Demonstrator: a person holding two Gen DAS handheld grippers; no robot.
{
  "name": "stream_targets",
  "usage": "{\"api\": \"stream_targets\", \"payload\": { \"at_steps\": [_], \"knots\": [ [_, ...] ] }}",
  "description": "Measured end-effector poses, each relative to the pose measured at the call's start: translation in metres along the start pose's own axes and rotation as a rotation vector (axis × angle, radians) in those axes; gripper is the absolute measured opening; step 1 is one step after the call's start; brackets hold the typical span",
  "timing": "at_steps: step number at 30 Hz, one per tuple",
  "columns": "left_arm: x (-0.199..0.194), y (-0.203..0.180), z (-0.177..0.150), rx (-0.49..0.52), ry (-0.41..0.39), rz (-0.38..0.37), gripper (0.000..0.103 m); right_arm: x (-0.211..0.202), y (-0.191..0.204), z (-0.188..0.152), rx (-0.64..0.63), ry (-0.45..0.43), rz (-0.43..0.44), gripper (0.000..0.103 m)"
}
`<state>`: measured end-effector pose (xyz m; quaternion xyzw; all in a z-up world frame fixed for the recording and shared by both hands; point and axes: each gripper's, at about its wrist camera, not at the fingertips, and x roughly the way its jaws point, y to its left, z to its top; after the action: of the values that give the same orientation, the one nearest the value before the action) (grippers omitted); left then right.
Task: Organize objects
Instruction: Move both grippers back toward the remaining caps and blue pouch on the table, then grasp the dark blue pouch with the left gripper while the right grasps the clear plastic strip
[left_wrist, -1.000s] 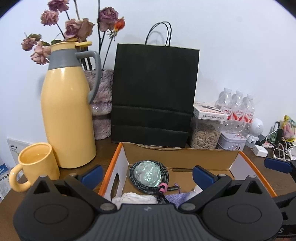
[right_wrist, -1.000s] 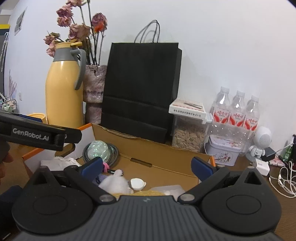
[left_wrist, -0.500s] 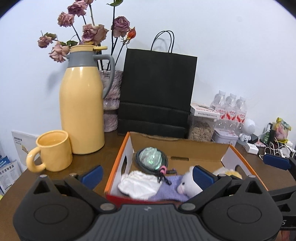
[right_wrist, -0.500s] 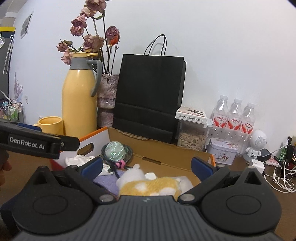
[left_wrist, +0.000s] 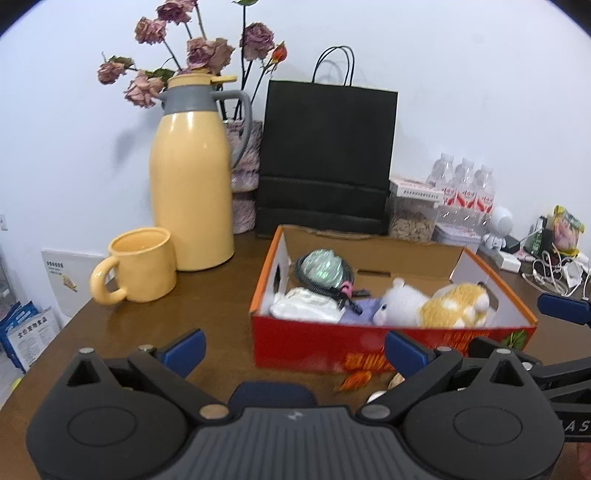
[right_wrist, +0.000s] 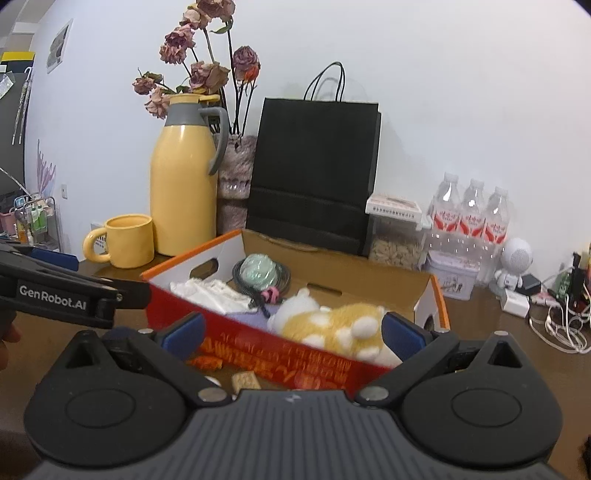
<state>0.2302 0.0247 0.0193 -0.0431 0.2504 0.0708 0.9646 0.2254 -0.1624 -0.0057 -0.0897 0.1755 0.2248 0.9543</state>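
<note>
Brown table (left_wrist: 221, 306), red box (left_wrist: 314, 347); both claws (left_wrist: 293, 349) (right_wrist: 293, 332) wide apart, empty.

Plush toy (left_wrist: 436, 302) and coiled cable (left_wrist: 325, 271) in box (left_wrist: 369, 347), mug (left_wrist: 138, 264) left of it, bag (left_wrist: 325, 158) behind

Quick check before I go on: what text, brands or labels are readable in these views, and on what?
"GenRobot.AI": on the left gripper, seen from the right wrist.
"A S": partial white letters on the right gripper, cut off at the frame edge.
Box front: yellow print, too blurred to read.
Bottles: red labels, too small.
Booklets: blue covers with print, too small.
Tin: illegible.
</note>
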Motion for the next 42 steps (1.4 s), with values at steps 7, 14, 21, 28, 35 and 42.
{"api": "stream_targets", "payload": {
  "at_steps": [7,14,21,28,35,42],
  "knots": [
    [-0.003,0.012,-0.023,0.013,0.064,0.033,0.103,-0.009,0.009,-0.024,0.008,0.052,0.005,0.103],
    [0.012,0.023,-0.044,0.014,0.184,0.044,0.103,-0.009,0.019,-0.047,0.005,0.116,0.006,0.103],
    [0.035,0.019,-0.058,0.034,0.277,0.048,0.103,-0.006,0.024,-0.061,0.014,0.144,0.016,0.103],
    [0.045,0.019,-0.06,0.025,0.244,0.066,0.103,-0.003,0.022,-0.066,0.04,0.152,0.005,0.103],
    [0.045,0.02,-0.059,0.034,0.238,0.049,0.103,0.001,0.021,-0.067,0.051,0.167,0.01,0.103],
    [0.032,0.021,-0.061,0.039,0.192,0.041,0.068,0.003,0.024,-0.067,0.05,0.182,0.0,0.103]
  ]
}}
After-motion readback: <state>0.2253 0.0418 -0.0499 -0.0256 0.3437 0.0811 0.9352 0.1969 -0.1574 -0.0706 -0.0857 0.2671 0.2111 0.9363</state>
